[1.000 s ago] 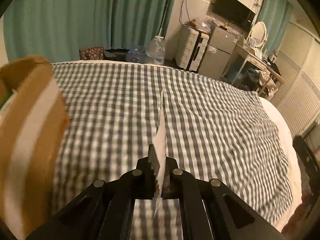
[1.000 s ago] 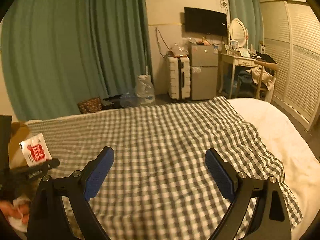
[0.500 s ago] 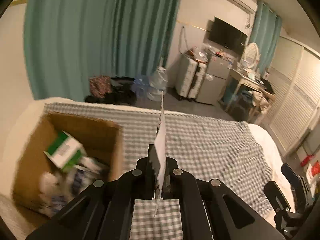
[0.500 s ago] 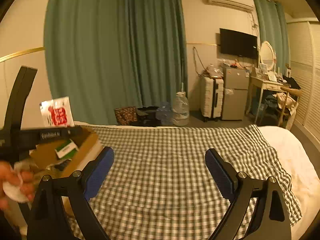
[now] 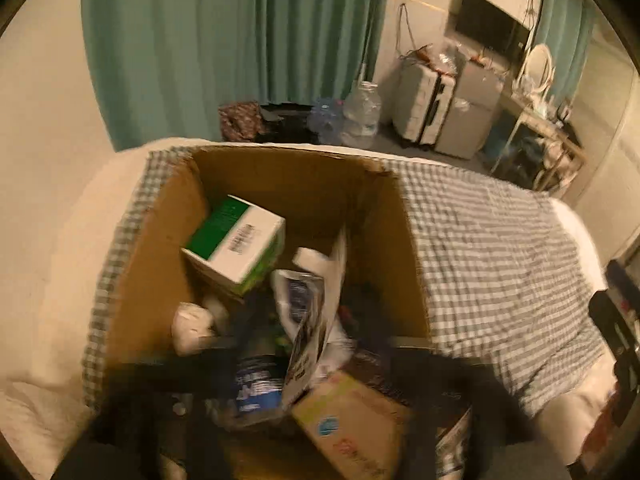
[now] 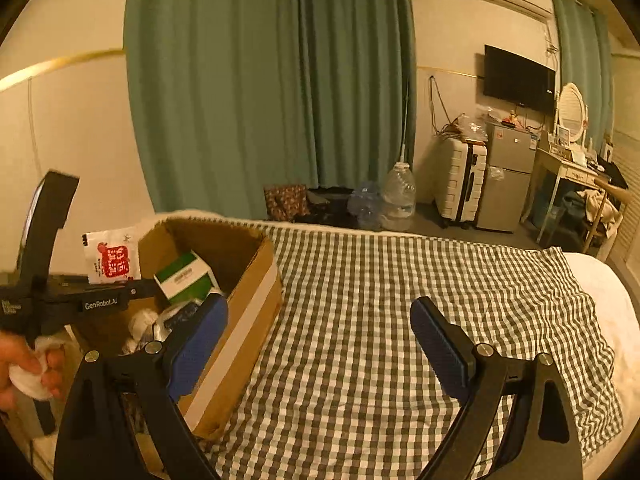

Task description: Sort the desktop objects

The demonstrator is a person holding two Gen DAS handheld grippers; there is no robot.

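The left gripper (image 6: 100,280) has just been opening over the cardboard box (image 5: 400,248); a flat packet (image 6: 111,257) sits between its jaws. The right gripper (image 6: 316,340) gapes empty above the open checked cloth (image 6: 380,300).

My left gripper (image 5: 312,364) hung blurred over the open brown cardboard box (image 5: 384,240), jaws just opening, the thin white sachet (image 5: 320,320) edge-on between them. A green-and-white carton (image 5: 236,240) lay tilted inside.
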